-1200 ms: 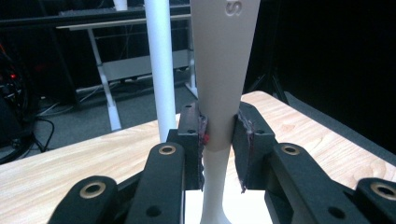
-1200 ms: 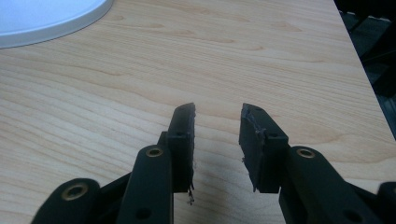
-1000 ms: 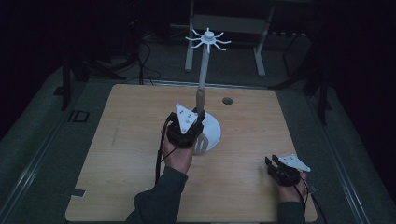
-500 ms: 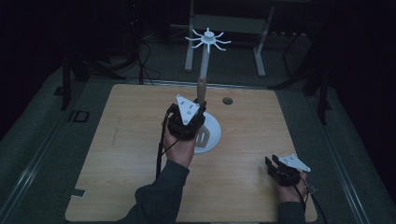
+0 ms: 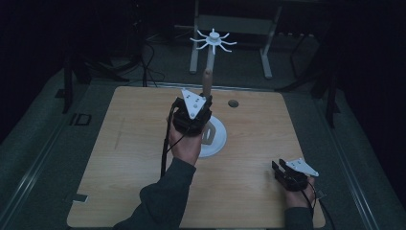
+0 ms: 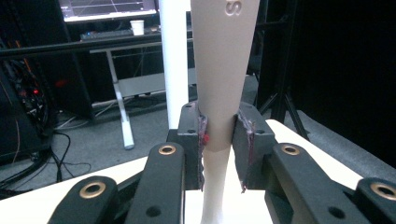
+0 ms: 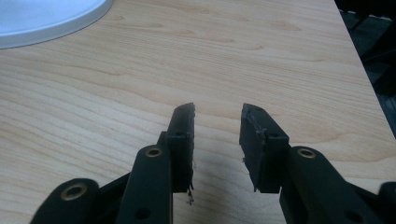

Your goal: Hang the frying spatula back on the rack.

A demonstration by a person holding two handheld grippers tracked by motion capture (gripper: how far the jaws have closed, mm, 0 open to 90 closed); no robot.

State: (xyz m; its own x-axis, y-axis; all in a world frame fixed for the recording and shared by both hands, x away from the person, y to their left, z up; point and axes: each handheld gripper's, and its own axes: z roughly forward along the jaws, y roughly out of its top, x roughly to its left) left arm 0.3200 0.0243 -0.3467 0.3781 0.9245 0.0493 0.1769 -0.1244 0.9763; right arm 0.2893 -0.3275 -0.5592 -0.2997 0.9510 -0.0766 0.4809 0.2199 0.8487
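Left gripper (image 6: 219,135) clamps utensil handle (image 6: 224,70); right gripper (image 7: 217,126) agape.

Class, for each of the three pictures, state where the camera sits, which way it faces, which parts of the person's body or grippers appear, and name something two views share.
High view: above the person's side, looking forward and down on the wooden table; both forearms, the left gripper and right gripper show.
Left gripper view: rides the left gripper, facing level; its jaws clamp the utensil handle beside the white pole.
Right gripper view: rides the right gripper, facing down at the table; its jaws stand open.
Shared: the white round base appears in the high and right gripper views.
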